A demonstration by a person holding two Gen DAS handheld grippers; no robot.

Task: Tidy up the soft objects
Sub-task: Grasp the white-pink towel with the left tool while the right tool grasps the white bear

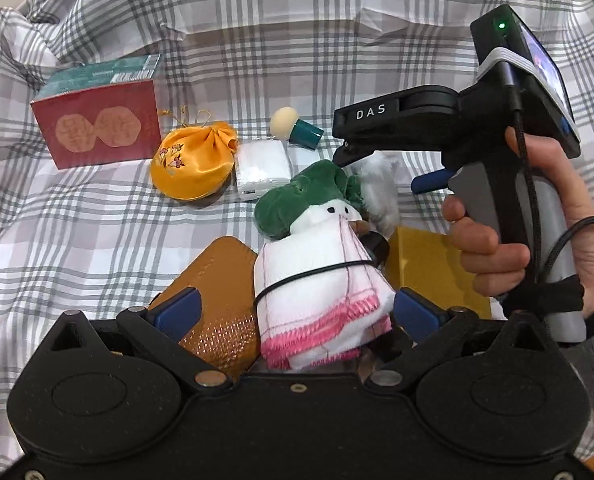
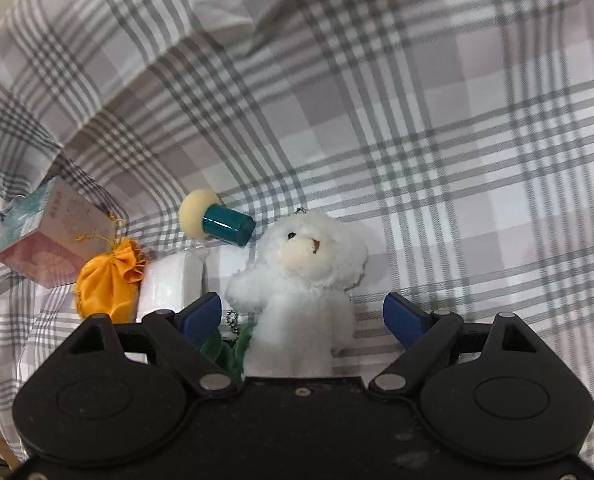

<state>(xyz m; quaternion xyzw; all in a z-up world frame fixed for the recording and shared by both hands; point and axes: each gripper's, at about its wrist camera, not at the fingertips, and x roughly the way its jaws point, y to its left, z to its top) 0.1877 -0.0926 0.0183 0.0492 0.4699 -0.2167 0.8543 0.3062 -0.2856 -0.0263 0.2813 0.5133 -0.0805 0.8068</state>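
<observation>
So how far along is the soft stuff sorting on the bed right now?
Nothing looks sorted yet. The orange satin pouch, white packet and sponge applicator lie loose on the plaid sheet. Both grippers are open: the left gripper around the green-capped plush, the right gripper around the white teddy bear. Neither is gripped.

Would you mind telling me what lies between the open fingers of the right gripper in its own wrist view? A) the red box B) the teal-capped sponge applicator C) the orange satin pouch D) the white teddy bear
D: the white teddy bear lies between the spread blue pads of the right gripper, which do not press on it.
</observation>
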